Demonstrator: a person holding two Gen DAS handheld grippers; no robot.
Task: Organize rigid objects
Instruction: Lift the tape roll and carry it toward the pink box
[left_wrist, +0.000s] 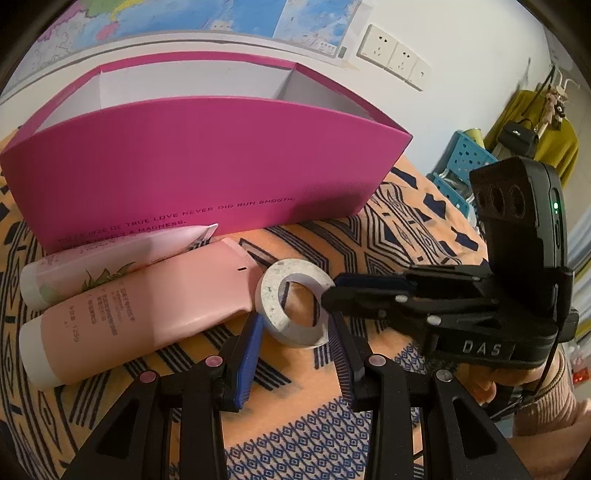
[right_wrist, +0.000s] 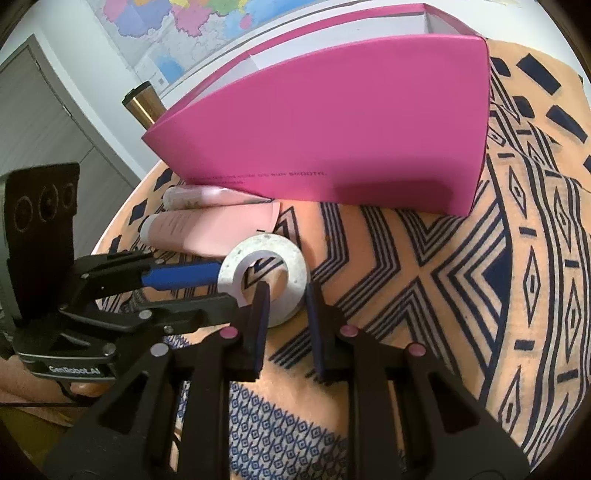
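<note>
**As Two Claws Converge, White Ring Lies Between Them**

Where the patterned orange tabletop (left_wrist: 369, 236) fronts the pink box (left_wrist: 203, 158), a speckled white ring (left_wrist: 269, 295) lies just beside the crimped end of a pink tube (left_wrist: 147, 306).

Left claw (left_wrist: 295, 354): fingers spread to about the ring's full width, one blue pad on each side of its outer edge. The pads lie against or just beside that edge. I cannot tell whether they press on it.

Right claw (right_wrist: 286, 317): it comes in from the opposite side. In its own view, one finger stands inside the hole of the ring (right_wrist: 295, 266) and the other outside the rim, so the ring's wall sits between them. The gap is narrow. I cannot tell whether the wall is actually pinched.

Ring: it appears to rest on the cloth, close in front of the box and well below its rim.

Other items: a paler tube (left_wrist: 92, 262) with a white cap lies along the foot of the box front, touching the pink tube. The box stands upright, open at the top, with dark lettering low on its front. A gold and black cylinder (right_wrist: 142, 103) stands behind the box's far corner. A map (left_wrist: 229, 14) and wall sockets (left_wrist: 395, 51) are on the wall behind.
</note>
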